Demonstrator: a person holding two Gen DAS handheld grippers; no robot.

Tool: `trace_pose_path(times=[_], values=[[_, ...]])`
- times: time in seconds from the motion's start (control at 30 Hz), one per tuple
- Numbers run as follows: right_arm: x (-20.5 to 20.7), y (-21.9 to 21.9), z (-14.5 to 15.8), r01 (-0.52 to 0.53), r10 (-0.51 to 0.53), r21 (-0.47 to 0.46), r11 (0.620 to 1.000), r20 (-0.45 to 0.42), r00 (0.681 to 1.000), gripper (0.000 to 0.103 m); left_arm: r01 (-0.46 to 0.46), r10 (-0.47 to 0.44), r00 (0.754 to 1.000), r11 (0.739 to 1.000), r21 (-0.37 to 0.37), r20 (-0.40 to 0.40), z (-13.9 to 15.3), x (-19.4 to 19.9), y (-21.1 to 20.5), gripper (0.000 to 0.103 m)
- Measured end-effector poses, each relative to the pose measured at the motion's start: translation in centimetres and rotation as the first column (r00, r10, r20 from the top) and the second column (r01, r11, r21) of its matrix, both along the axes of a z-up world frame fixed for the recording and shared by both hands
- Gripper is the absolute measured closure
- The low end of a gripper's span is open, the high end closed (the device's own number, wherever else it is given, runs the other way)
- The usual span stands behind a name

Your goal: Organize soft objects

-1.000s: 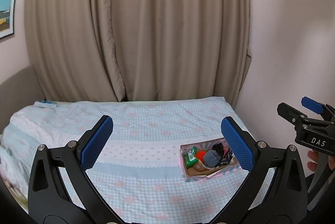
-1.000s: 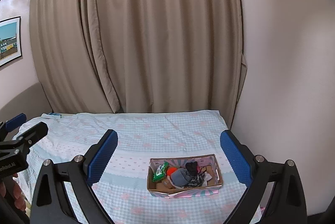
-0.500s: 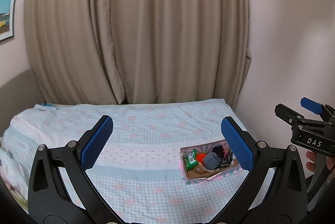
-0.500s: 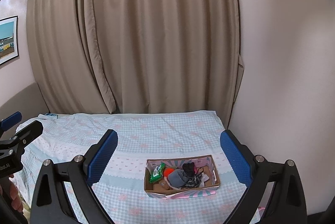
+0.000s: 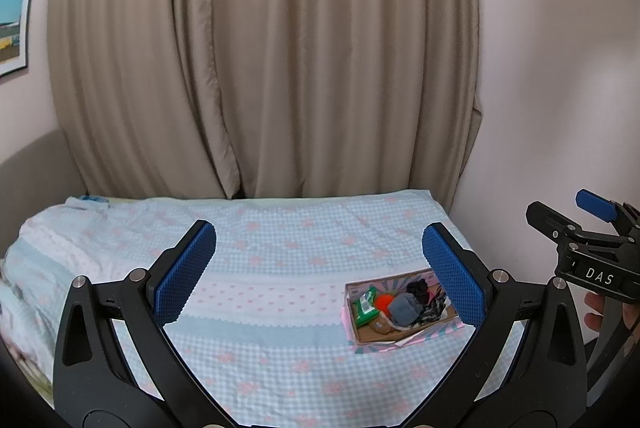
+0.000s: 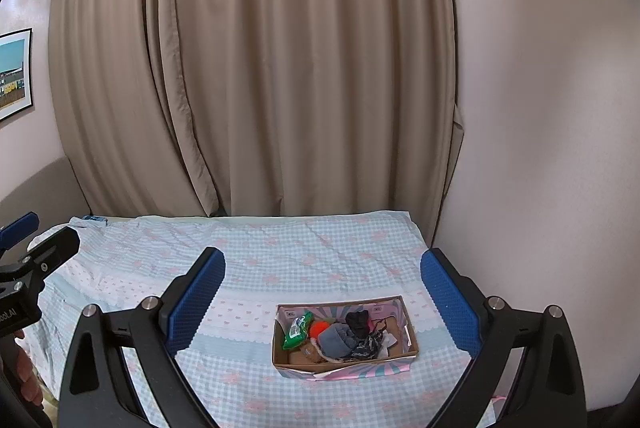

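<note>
We look across a bed (image 6: pixel 320 252) spread with a pale blue checked cover, set against beige curtains (image 6: pixel 280 68) at its far edge and a plain wall (image 6: pixel 540 148) on the right. A cardboard box (image 6: pixel 408 316) sits on the cover toward the bed's right side, near the wall but clear of it, with a strip of cover between them. Packed inside it we see a green packet (image 6: pixel 296 330) at the left end, an orange ball (image 6: pixel 319 327) beside it, a grey cloth bundle (image 6: pixel 336 340) in the middle, and dark fabric (image 6: pixel 358 322) toward the right. Around the box the cover lies open and flat, with the widest free stretch running left toward the rumpled edge. Our right gripper (image 6: pixel 320 298) hangs above the near side with its blue pads spread wide, holding nothing, the box showing between them. Our left gripper (image 5: pixel 320 274) is likewise spread wide and empty, with the box just inside its right pad. A framed picture (image 6: pixel 14 72) hangs on the left wall.
</note>
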State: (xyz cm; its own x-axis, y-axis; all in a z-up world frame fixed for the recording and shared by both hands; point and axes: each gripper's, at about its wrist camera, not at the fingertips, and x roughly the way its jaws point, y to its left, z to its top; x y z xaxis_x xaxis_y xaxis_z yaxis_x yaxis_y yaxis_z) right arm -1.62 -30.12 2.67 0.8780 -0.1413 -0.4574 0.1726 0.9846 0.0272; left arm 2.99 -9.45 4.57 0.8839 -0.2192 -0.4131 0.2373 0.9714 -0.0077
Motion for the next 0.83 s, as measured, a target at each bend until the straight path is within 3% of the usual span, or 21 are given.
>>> trace_pose_path(times=[0.6, 0.83], values=[[0.3, 0.2, 0.0, -0.011, 0.011, 0.002, 1.000, -0.001, 1.000, 0.005, -0.016, 0.016, 1.000, 1.000, -0.012, 0.021, 0.1, -0.2, 0.3, 0.000], [0.9, 0.2, -0.2, -0.015, 0.015, 0.012, 1.000, -0.009, 1.000, 0.005, -0.052, 0.051, 0.999, 0.998, -0.030, -0.006, -0.9, 0.3, 1.2, 0.000]])
